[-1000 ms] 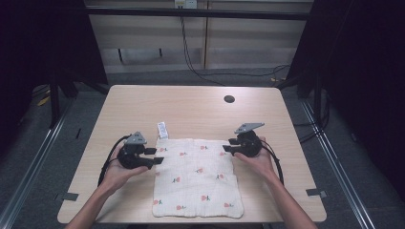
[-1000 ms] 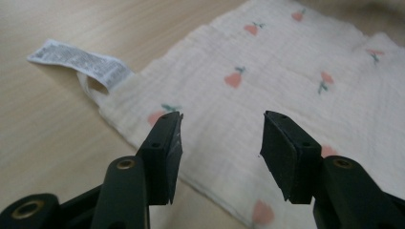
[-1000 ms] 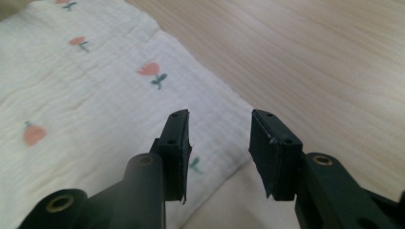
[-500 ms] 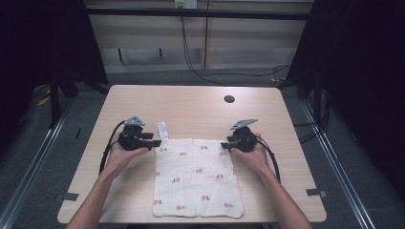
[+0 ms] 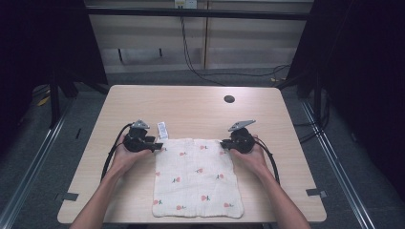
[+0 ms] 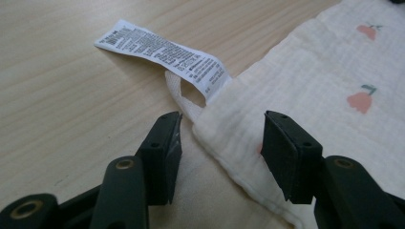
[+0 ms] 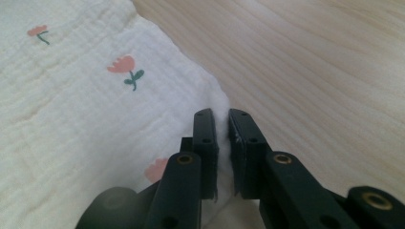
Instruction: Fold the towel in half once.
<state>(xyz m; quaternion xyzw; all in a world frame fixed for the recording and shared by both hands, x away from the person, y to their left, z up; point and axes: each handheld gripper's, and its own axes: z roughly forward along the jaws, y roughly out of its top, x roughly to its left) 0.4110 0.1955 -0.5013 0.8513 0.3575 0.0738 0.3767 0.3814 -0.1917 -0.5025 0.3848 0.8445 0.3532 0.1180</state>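
My right claw (image 7: pixel 222 143) has just closed on the cloth (image 5: pixel 197 175)'s one-o'clock corner; my left claw (image 6: pixel 219 143), half open, must straddle its eleven-o'clock corner before closing.

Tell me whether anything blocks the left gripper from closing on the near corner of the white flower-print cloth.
Nothing visible does. The left gripper stands open with the corner of the white flower-print muslin cloth already between its jaws. The printed white care label and its loop lie on the table beyond the jaws, clear of the pads.
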